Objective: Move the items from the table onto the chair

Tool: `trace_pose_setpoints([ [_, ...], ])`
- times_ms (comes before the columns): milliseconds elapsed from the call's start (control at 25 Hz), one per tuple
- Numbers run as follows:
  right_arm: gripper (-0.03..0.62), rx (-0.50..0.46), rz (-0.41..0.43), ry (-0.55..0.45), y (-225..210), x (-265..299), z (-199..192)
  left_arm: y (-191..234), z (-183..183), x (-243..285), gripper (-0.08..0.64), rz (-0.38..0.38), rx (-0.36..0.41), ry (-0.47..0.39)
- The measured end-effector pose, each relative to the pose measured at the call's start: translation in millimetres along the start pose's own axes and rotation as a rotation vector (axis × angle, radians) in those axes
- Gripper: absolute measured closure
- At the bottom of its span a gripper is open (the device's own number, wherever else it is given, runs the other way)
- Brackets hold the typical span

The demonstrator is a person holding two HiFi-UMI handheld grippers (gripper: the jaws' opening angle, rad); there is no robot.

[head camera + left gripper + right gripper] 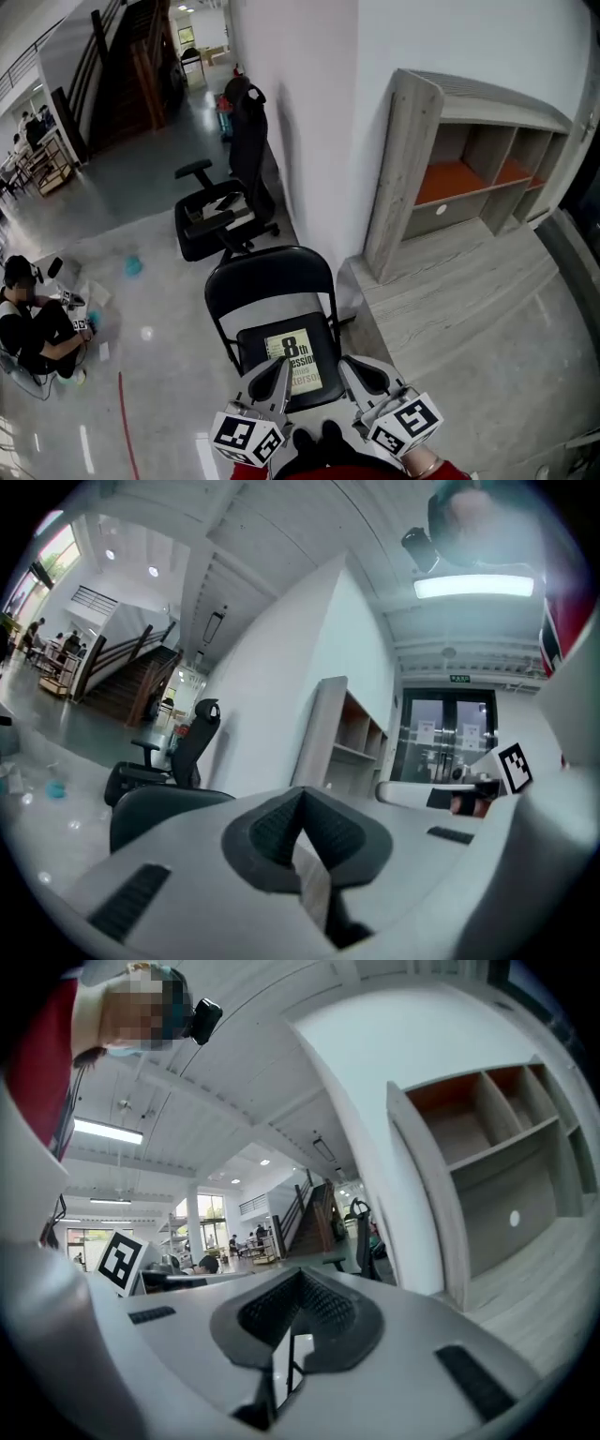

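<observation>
A black folding chair (272, 281) stands just in front of me in the head view. On its seat lies a flat yellow-and-black printed item (298, 358) with a large "8" on it. My left gripper (280, 366) hovers over the seat's near left edge, jaws shut and empty. My right gripper (350, 366) hangs at the seat's near right corner, also shut and empty. In the left gripper view the gripper (302, 801) has its pads pressed together, the chair back (155, 810) beyond them. The right gripper view shows the gripper (300, 1281) closed with nothing between the pads.
A grey wood-grain table (469, 309) lies to the right, carrying a grey shelf unit (469, 159) with orange inner panels. A black office chair (225, 206) stands behind the folding chair by the white wall. A person (33, 319) sits on the floor at far left.
</observation>
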State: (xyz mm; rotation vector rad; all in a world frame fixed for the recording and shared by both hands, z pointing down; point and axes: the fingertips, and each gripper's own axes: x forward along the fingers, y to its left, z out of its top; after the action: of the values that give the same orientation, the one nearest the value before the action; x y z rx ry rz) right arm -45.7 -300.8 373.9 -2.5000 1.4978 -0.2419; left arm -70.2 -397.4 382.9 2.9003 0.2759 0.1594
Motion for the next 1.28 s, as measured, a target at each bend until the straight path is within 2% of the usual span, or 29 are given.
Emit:
trace_pose_setpoints([
  [320,0.58,-0.006,-0.326,-0.099,-57.2,-83.5,14.1,-76.6,-0.8,47.9,0.552,-0.24,0.062,0.022],
  [520,0.58,-0.01,-0.489,-0.153,-65.7,-119.6,16.1,-108.3,2.8,59.1,0.552,-0.378,0.113,0.037],
  [760,0.581,-0.011,-0.606,-0.144,-58.7,-149.6,7.3,-136.5,-9.7,48.4,0.552,-0.469,0.132,0.072],
  [920,0.581,-0.015,-0.662,-0.128,-53.5,-159.0,0.1,-143.5,-17.1,41.3,0.552,-0.501,0.132,0.094],
  [1280,0.581,-0.023,-0.68,-0.123,-57.4,-163.3,-0.5,-156.0,-15.7,43.4,0.552,-0.507,0.155,0.081],
])
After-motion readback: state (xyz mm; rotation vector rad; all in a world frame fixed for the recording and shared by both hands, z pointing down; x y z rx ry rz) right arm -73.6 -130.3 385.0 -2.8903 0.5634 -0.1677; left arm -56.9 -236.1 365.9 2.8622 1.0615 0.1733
